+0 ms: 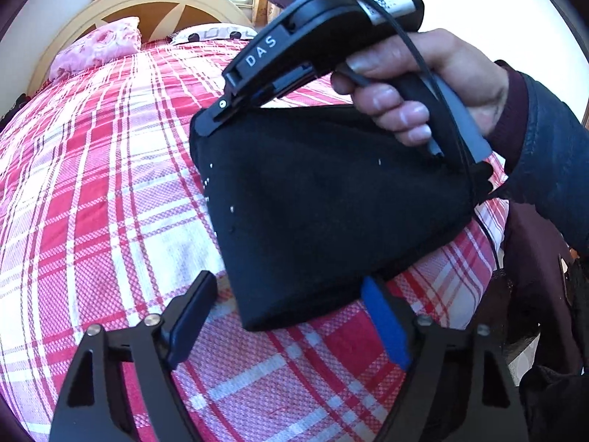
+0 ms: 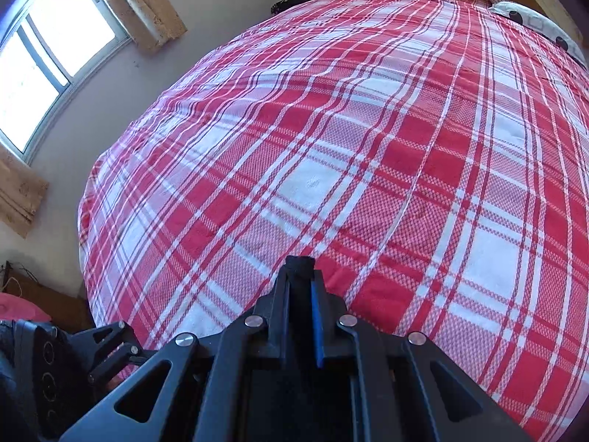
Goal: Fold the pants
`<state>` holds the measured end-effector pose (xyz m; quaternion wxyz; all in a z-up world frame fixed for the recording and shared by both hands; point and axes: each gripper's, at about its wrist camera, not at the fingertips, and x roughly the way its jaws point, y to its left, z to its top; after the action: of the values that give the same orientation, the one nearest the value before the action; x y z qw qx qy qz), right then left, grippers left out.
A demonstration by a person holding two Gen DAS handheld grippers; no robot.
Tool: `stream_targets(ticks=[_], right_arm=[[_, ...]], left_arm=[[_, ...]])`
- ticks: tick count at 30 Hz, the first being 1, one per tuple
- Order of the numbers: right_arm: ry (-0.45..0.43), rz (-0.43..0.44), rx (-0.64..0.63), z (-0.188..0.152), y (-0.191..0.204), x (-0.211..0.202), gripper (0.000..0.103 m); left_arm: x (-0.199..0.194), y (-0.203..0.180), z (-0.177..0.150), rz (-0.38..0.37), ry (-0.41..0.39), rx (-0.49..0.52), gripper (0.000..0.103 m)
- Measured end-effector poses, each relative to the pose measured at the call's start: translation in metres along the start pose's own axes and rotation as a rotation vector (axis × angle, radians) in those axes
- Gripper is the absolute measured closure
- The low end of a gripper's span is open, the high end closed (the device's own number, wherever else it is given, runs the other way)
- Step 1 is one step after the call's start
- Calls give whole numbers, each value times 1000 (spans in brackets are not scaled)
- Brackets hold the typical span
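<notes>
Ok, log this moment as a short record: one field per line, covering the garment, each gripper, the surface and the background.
garment: black pants, folded into a compact bundle, held up off the bed
right gripper: shut on a bit of the black fabric at its fingertips; also seen from the left wrist view, gripping the bundle's upper corner
left gripper: open, holding nothing, jaws on either side of the bundle's lower edge
surface: red and white plaid bedspread
background: pink pillow, window

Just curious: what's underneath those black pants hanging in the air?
Under the pants lies only the red plaid bedspread. The right gripper pinches their top corner; the left gripper waits open below. The patch of bed directly behind the cloth is hidden.
</notes>
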<state>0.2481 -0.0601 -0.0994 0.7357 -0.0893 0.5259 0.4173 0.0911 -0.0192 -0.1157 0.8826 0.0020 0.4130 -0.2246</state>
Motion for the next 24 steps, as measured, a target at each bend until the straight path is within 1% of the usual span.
stream_targets(ticks=[2,4,5,6,9,11,12,14,17,18,21,24], right_arm=[[28,19,-22,2,5,5,92],[24,9,-19,2,6,3,84],[16,15,5,1,2,-1,80],[1,23,33,-1,-4,-6,74],[-103,-10,120,-17,-30,-48,74],[-152,-53,152,-33,-42,-75,74],[-177,-89,172,-44,-50,-92,74],[-209,-161,200,-63,-61,-118,74],[-221,-305,243,-96,-76,-151,73],[-221,-334,263,-107,-81,-159,73],[-227,-348,342,-139,-98,-176,73],[-226,-343,381,-162,-104,-176,73]], left_arm=[[-1,5,0,-5,4,-15,20],[-6,12,2,-2,-1,-31,20],[-11,16,2,3,-6,-36,20],[-17,20,5,10,-23,-46,20],[-34,32,15,10,-71,-46,20],[-31,35,22,16,-74,-32,20],[-27,38,26,21,-67,-29,20],[-27,41,32,1,-74,-41,20],[-37,38,37,-38,-101,-46,20],[-39,35,36,-41,-99,-35,20],[-38,23,29,-67,-75,-2,19],[-42,16,21,-80,-61,26,18]])
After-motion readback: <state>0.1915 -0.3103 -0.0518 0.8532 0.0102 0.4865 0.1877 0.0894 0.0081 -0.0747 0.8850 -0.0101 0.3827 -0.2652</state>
